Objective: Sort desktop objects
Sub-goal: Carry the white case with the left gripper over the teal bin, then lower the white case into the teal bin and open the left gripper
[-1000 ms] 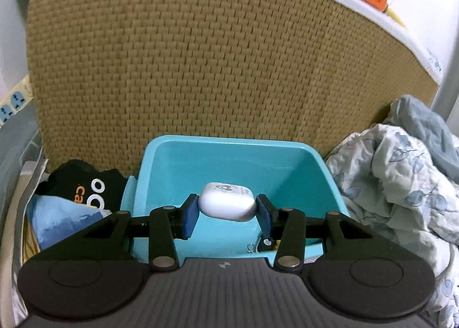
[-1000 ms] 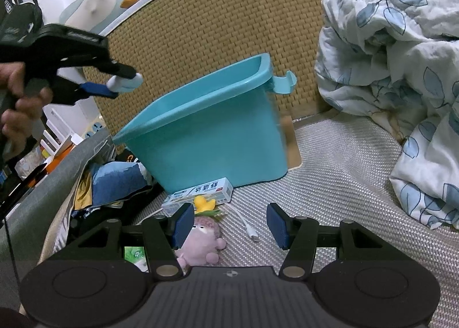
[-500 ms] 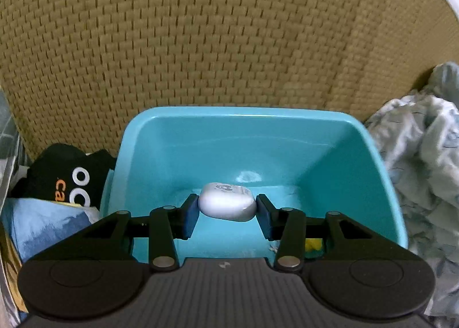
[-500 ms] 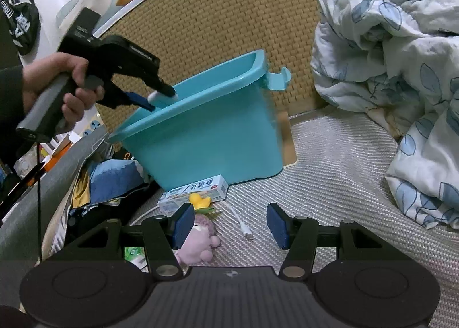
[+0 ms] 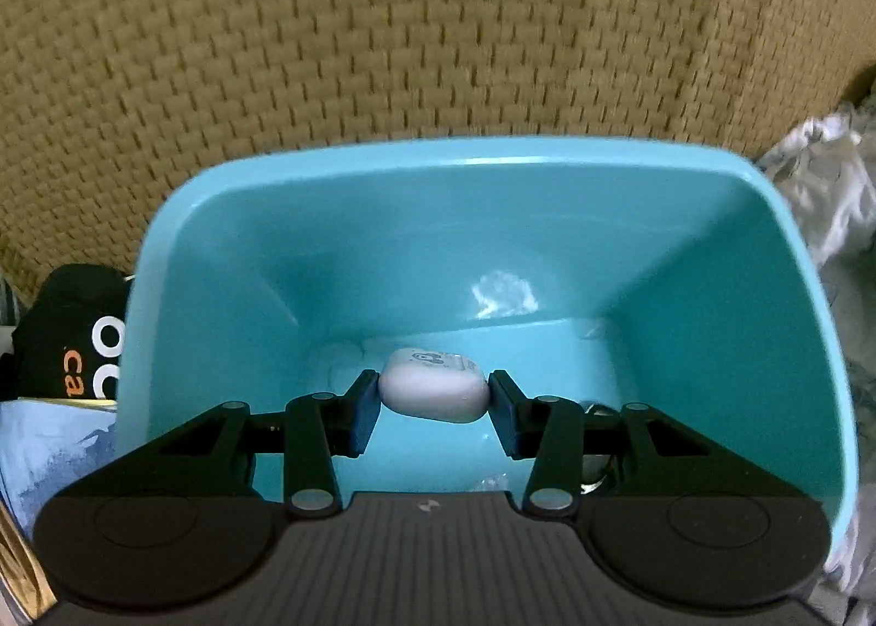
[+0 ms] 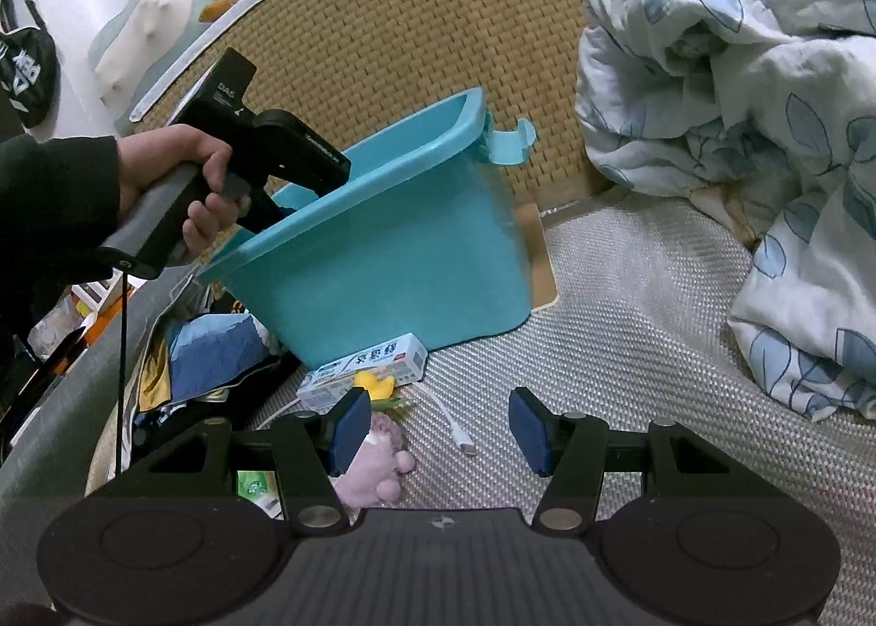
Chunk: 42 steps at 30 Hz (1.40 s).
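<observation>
The left gripper (image 5: 434,398) reaches down inside the teal bin (image 5: 230,264), its two blue pads pinching a small white case (image 5: 434,397) by its ends. The case hangs low in the bin, near the floor; contact with the floor cannot be told. A small shiny thing (image 5: 597,409) lies on the bin floor to the right, mostly hidden behind the right finger. From the right wrist view, the person's left hand (image 6: 180,188) grips the handle of that tool, whose front end dips behind the near rim of the bin (image 6: 383,264).

The bin stands against a woven panel (image 6: 394,23) at the far side, on a pale woven mat (image 6: 646,330). Left of the bin lies a black cloth with white and orange print (image 5: 71,336).

The right gripper (image 6: 437,426) hovers above the mat with its fingers spread wide and nothing between them. Just beyond its left finger lie a pink plush toy (image 6: 378,467) and a small yellow duck (image 6: 375,385). The duck rests against a toothpaste box (image 6: 367,366) that touches the near base of the bin. A white cable (image 6: 451,423) runs across the mat between the fingers. A crumpled leaf-print quilt (image 6: 739,105) fills the right side.
</observation>
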Each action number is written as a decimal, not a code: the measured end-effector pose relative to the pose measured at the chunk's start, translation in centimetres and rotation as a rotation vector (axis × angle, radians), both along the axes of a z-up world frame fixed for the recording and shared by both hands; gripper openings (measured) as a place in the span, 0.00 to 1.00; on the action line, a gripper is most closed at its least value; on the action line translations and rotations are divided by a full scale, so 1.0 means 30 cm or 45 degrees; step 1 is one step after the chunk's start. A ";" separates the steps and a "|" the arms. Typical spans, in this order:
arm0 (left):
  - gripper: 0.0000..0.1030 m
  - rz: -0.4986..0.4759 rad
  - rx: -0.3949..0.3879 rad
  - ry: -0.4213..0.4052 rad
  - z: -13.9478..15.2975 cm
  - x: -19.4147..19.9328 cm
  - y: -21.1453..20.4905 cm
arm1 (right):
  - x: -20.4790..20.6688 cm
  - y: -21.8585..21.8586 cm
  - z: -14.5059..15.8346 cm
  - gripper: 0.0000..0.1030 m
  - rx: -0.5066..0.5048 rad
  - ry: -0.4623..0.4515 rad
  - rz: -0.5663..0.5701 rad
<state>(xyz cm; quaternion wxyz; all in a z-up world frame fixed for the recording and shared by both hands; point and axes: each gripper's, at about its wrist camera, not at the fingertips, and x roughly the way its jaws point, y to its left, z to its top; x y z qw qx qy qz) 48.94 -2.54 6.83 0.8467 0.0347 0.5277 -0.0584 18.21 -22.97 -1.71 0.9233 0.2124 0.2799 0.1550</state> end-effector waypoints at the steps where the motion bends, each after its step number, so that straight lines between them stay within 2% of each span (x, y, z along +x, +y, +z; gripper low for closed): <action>1: 0.46 -0.013 0.010 0.017 -0.007 0.005 -0.006 | 0.002 0.000 -0.002 0.58 0.003 0.003 0.001; 9: 0.46 -0.051 0.049 0.126 -0.060 0.029 -0.010 | 0.001 -0.008 -0.011 0.58 0.009 0.014 -0.016; 26: 0.46 -0.190 0.165 0.318 -0.086 0.084 -0.062 | 0.004 -0.015 -0.019 0.58 0.024 0.020 -0.034; 37: 0.46 -0.203 0.197 0.351 -0.085 0.075 -0.068 | 0.001 -0.017 -0.016 0.58 0.030 0.017 -0.041; 38: 0.46 -0.205 0.199 0.352 -0.114 0.083 -0.084 | 0.002 -0.018 -0.016 0.58 0.031 0.019 -0.041; 42: 0.46 -0.208 0.205 0.359 -0.124 0.085 -0.088 | -0.001 -0.023 -0.014 0.58 0.033 0.016 -0.053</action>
